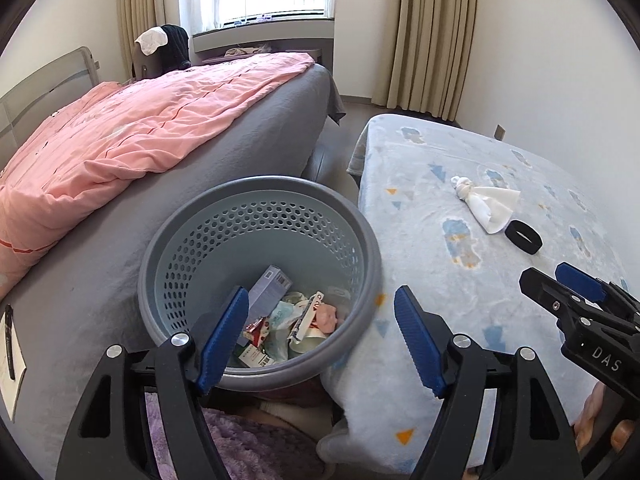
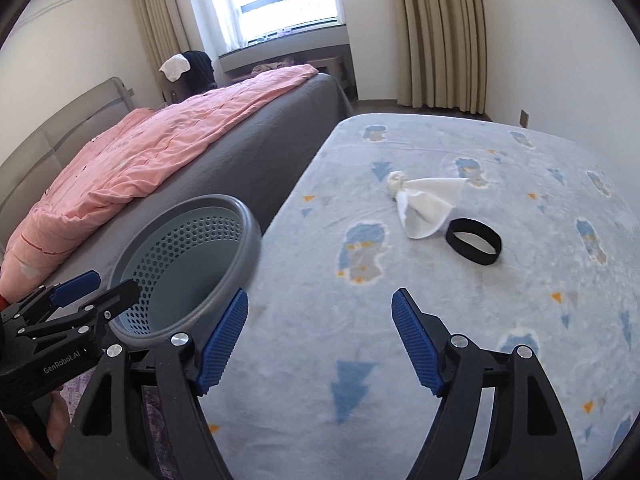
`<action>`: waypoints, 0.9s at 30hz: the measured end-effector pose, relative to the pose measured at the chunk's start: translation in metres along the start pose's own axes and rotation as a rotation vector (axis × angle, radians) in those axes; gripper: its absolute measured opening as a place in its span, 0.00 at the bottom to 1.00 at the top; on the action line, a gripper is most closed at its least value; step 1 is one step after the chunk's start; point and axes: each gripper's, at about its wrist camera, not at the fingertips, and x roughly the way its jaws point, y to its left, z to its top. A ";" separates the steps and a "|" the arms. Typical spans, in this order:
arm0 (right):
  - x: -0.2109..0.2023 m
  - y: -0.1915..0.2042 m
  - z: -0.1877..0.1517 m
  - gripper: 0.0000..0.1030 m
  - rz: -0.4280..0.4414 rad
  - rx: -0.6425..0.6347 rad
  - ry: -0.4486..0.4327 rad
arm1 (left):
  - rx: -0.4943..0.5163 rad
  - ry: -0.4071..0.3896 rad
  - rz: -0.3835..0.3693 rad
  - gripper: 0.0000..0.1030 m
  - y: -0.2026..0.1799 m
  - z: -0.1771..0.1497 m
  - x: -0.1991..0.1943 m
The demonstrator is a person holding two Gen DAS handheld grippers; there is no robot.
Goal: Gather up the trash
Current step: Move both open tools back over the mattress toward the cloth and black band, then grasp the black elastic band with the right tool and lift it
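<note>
Both tools empty. We read the left tool [image 1: 320, 336] as wide, nothing between its blue pads, hanging over the perforated grey wastebasket [image 1: 362, 236]. Right tool [image 2: 320, 340] also wide, nothing held, above the near part of the blue patterned blanket [image 2: 400, 360] that covers the desk.

Basket already holds packaging and wrappers [image 1: 280, 320]. It stands between the bed with the pink quilt [image 1: 120, 140] and the blanketed desk, rim touching the blanket edge.

Left to gather, as we judge it: the knotted white tissue [image 2: 420, 200] and the black elastic band [image 2: 474, 247], lying just beside each other. Both sit ahead of the right tool and a little to its right, well apart from its pads, farther still from the left tool.

For the step in hand, we would send the right tool forward, jaws kept wide, and straddle the tissue across its bunched knot rather than its loose flat corner. Come down steeply; the blanket is soft and pads could snag the pile. The band lies flat, so we would pinch one side of its loop.
</note>
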 end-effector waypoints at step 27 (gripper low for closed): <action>0.082 -0.141 0.029 0.71 -0.096 0.138 0.116 | 0.109 0.043 -0.079 0.70 -0.097 0.021 0.056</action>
